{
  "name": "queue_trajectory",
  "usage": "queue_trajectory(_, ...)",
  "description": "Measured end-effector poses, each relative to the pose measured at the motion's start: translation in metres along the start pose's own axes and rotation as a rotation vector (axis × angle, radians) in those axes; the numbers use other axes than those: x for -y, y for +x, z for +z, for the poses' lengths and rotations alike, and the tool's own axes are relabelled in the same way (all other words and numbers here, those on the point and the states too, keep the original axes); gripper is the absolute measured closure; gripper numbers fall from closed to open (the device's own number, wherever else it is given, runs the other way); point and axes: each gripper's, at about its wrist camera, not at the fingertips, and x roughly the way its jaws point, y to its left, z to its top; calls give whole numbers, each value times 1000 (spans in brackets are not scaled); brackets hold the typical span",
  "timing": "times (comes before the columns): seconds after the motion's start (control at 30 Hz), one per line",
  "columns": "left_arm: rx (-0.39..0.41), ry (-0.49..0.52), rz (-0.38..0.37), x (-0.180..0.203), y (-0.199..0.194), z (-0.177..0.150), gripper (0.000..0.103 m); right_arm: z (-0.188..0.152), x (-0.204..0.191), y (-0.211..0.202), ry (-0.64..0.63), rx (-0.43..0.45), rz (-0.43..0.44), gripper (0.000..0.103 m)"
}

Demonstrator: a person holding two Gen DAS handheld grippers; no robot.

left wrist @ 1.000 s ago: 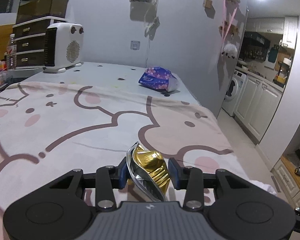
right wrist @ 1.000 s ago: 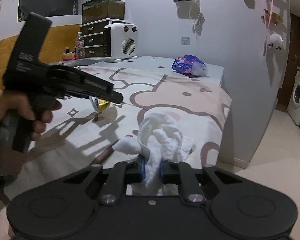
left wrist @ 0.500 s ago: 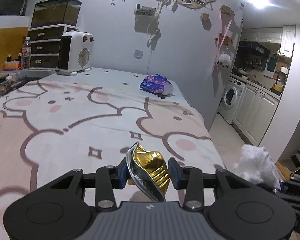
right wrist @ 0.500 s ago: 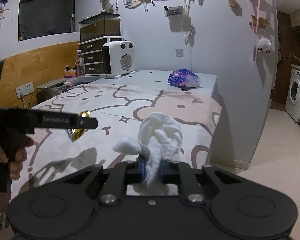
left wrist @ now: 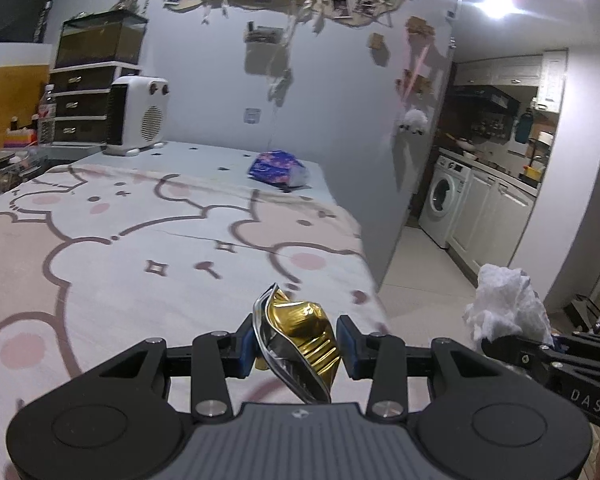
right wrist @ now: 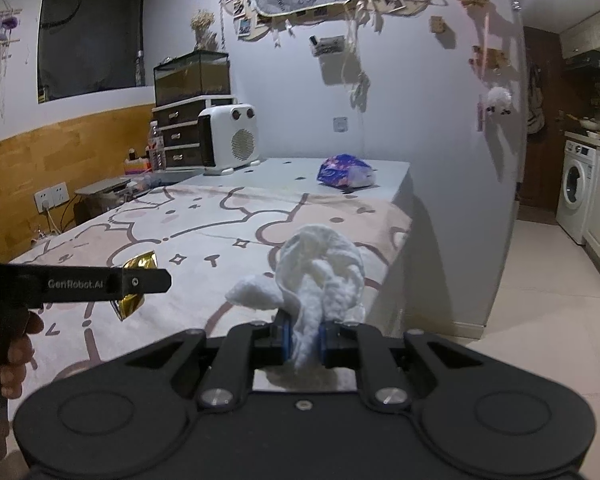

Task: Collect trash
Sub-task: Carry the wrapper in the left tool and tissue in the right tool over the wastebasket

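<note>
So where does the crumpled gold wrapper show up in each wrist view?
Left wrist: gold wrapper at bottom centre, clamped between the left gripper pads.
Right wrist: same wrapper at left, mid-height, partly hidden behind the left gripper's black finger.
Shared landmark: the white heater at the far end of the bed.

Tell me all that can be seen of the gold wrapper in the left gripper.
The gold wrapper is a crumpled piece of shiny foil, gold outside and silver along its bent inner edge. It stands tilted between the blue pads of the left gripper, which is shut on it, above the near end of the patterned bed cover. Only the pads touch it. The right wrist view shows it behind the gripper's finger.
</note>
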Motion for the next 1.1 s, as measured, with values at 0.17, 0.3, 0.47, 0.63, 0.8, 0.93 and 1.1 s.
queue_trajectory(0.17, 10, 31, -49, 43, -10, -11, 61, -13, 23, -31, 12, 10, -37, 89)
queue_trajectory(0.3, -1, 65, -99, 82, -11, -22, 61, -26, 49, -53, 32, 12, -77, 89)
queue_trajectory(0.47, -44, 112, -172, 134, -1, -39, 61, -46, 87, -76, 68, 3, -132, 89)
queue_trajectory(0.63, -107, 150, -225, 180, 23, -62, 61, -67, 128, -91, 115, -17, -192, 89)
queue_trajectory(0.8, -186, 174, -244, 212, 56, -94, 61, -94, 167, -94, 163, -60, -243, 89)
queue_trajectory(0.93, -254, 181, -220, 225, 92, -124, 61, -119, 193, -82, 206, -110, -268, 89)
queue_trajectory(1.1, -350, 185, -182, 230, 143, -157, 61, -160, 223, -48, 283, -195, -281, 89)
